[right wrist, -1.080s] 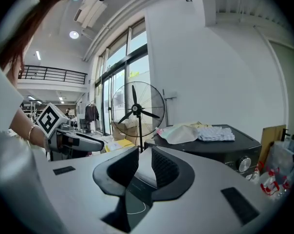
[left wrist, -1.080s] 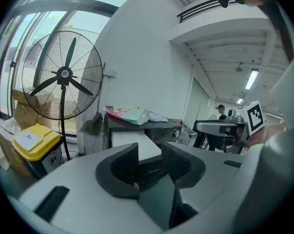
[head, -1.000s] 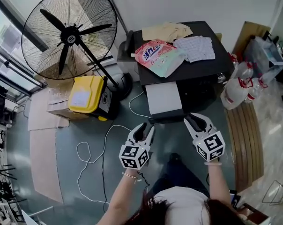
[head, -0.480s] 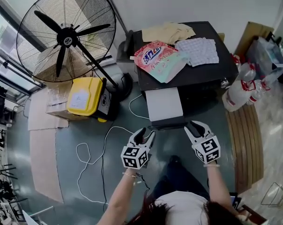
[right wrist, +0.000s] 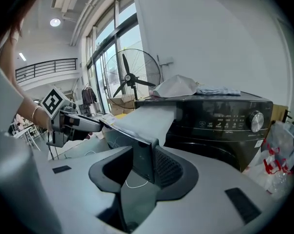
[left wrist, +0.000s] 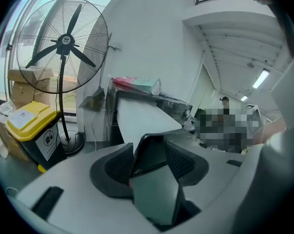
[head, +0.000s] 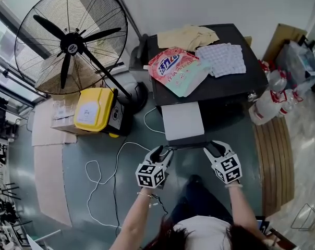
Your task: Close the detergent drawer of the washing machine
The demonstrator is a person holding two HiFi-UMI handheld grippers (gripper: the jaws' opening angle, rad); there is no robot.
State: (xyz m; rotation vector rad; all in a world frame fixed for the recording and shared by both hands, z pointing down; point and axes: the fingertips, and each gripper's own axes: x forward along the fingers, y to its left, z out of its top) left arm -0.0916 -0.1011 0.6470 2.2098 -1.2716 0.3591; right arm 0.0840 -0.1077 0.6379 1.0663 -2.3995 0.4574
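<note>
The black washing machine [head: 235,79] has its detergent drawer [head: 182,120] pulled far out, a pale top with a dark front panel [head: 186,142]. My left gripper [head: 162,151] sits at the panel's left corner and my right gripper [head: 214,148] at its right corner. In the left gripper view the panel corner [left wrist: 154,147] stands between the jaws of the left gripper [left wrist: 149,155], which are opening. In the right gripper view the panel's end [right wrist: 139,155] stands between the jaws of the right gripper [right wrist: 143,165], also opening. I see no pad pressing on the panel.
A detergent bag [head: 176,66] and two cloths lie on the machine's top. A big standing fan [head: 69,40] and a yellow bin [head: 95,108] are to the left, a white cable [head: 105,171] runs over the floor, and water bottles [head: 272,95] and wooden boards [head: 275,160] are to the right.
Both grippers have come down to the drawer's front panel, and their jaws have spread wider around its two corners.
</note>
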